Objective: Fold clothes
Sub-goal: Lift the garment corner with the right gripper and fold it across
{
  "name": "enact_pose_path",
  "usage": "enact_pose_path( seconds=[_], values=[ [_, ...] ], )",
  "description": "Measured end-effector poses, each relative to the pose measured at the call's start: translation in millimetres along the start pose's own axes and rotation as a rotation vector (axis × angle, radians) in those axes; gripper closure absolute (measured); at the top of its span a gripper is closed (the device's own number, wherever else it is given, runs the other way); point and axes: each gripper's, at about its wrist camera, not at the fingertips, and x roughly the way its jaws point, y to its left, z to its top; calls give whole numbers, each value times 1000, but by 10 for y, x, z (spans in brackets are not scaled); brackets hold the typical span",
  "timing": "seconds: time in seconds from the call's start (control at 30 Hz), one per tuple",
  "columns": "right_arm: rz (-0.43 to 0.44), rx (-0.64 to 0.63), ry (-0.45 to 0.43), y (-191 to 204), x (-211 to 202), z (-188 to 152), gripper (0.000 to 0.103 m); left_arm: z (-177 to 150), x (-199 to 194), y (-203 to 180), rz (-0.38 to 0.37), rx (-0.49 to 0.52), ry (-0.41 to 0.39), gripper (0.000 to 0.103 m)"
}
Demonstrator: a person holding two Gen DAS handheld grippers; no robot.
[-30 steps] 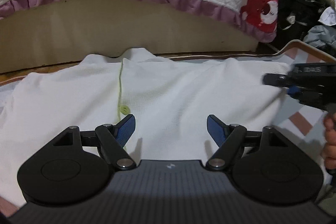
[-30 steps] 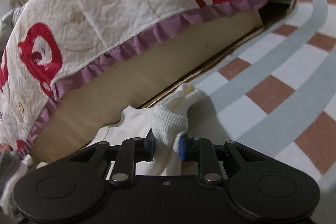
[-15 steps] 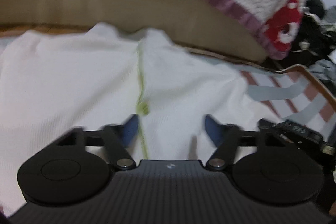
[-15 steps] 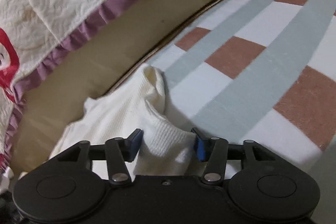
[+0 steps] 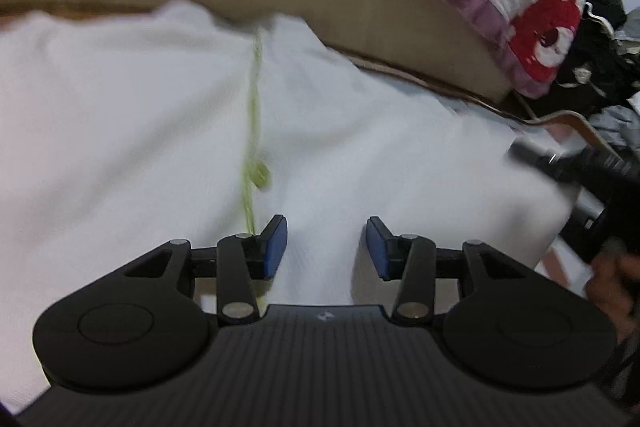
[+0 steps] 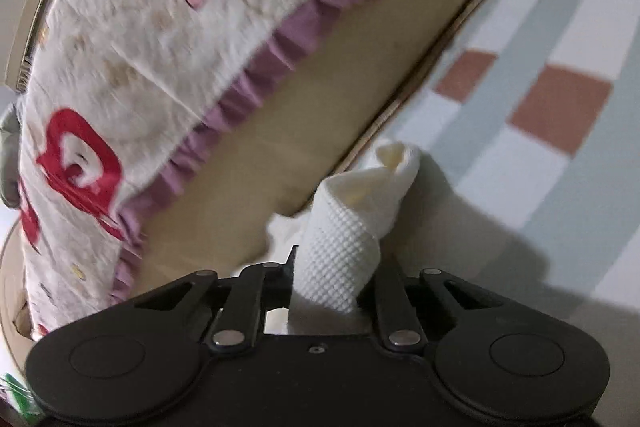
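White shirt (image 5: pixel 140 131), one garment with a yellow-green placket and a single visible button (image 5: pixel 262 175), lies spread on the checked mat (image 6: pixel 560 99) beside the bed. Half a second ago the right gripper (image 6: pixel 334 283) stood parted around a bunched edge of the shirt; now its jaws are clenched on that knitted fabric, which rises between them in a roll. That suggests a fold of the shirt's right side is under way. The left gripper (image 5: pixel 326 247) has drifted rightward across the shirt's chest, its two blue pads (image 5: pixel 276 245) released and holding nothing. One quilted bedspread (image 6: pixel 160 27) overhangs, and one heap of dark clothes (image 5: pixel 600 39) waits beyond.
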Motion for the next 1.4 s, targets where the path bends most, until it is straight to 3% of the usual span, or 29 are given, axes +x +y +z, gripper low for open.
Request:
enact_pose_path(
  seconds=[0.1,0.2,0.33,0.4,0.5,0.63,0.73,0.8,0.87,0.97,1.07,1.1,1.33,1.4],
  values=[
    [-80,-76,56,84,-103,48,87,-63,70,-96,28,22,23,58],
    [-150,-19,78,-89,-31,-34,87,-26,71,-123,46,-4,40,58],
    [-150,-34,80,63,57,-10,87,48,-19,-19,23,-92,57,58],
    [-140,-94,69,276,99,7,87,69,-219,130,16,-134,13,58],
    [-70,-196,78,747,219,8,86,132,-726,428,69,-229,-181,71],
    [105,-417,146,1644,516,-72,86,40,-1011,845,163,-316,-217,71],
    [250,-554,214,2352,919,-316,86,-33,-1214,1158,234,-380,-238,71],
    [336,-602,319,2707,1226,-619,86,-81,-1349,1367,281,-422,-251,71],
    [362,-636,396,2883,1479,-1015,86,-130,-1484,1575,329,-464,-265,71],
    [315,-732,558,2868,1843,-1673,86,-202,-1687,1888,400,-528,-285,71],
    [231,-774,712,2675,2077,-2221,86,-330,-1731,1968,402,-535,-267,70],
    [222,-766,725,2586,2074,-2310,86,-373,-1743,1991,402,-537,-261,69],
    [382,-760,672,2585,1838,-2097,86,-374,-1667,2000,428,-513,-259,67],
    [379,-776,692,2557,1795,-2108,80,-368,-1625,2015,442,-520,-256,68]
  ],
)
